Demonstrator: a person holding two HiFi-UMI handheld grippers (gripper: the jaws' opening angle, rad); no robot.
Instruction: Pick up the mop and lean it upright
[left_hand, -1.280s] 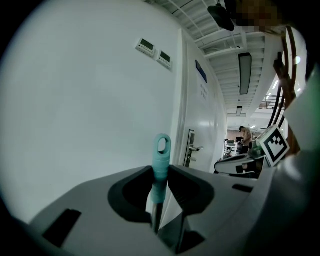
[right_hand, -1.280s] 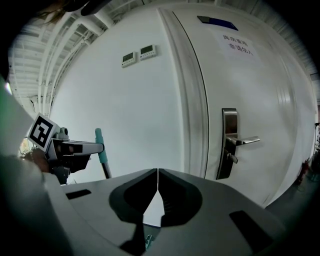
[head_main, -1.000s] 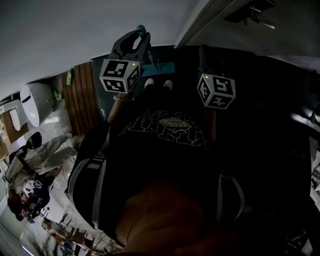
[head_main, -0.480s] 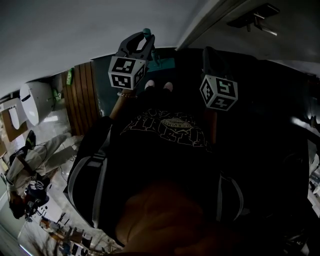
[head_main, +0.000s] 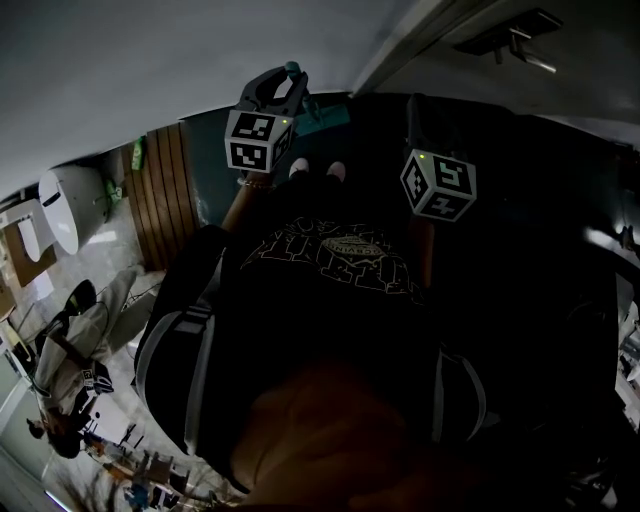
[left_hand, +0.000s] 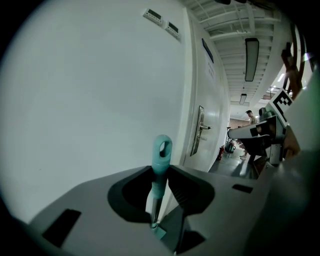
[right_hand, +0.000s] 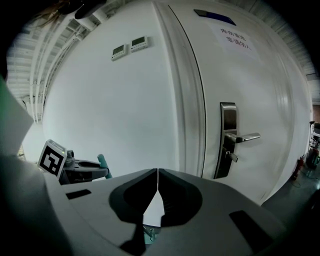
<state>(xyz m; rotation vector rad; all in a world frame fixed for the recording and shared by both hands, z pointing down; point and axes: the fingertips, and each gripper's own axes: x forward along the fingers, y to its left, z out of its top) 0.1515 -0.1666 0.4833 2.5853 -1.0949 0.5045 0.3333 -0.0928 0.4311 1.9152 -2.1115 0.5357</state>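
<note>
Teal plastic caps the mop handle (left_hand: 161, 155), and the left gripper (left_hand: 160, 175) is clamped on the shaft just under that loop, holding it upright close to the white wall (left_hand: 90, 100). Beside it, the right gripper (right_hand: 158, 175) has its jaws pressed together with nothing between them. Down past the person's shoes (head_main: 315, 168) lies the mop head (head_main: 325, 128). Farther off stands a white door (right_hand: 250, 90) with a metal lever.

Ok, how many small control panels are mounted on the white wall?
2. Side by side high on the wall, left of the door: the left panel and the right panel. Others could lie outside the views.
</note>
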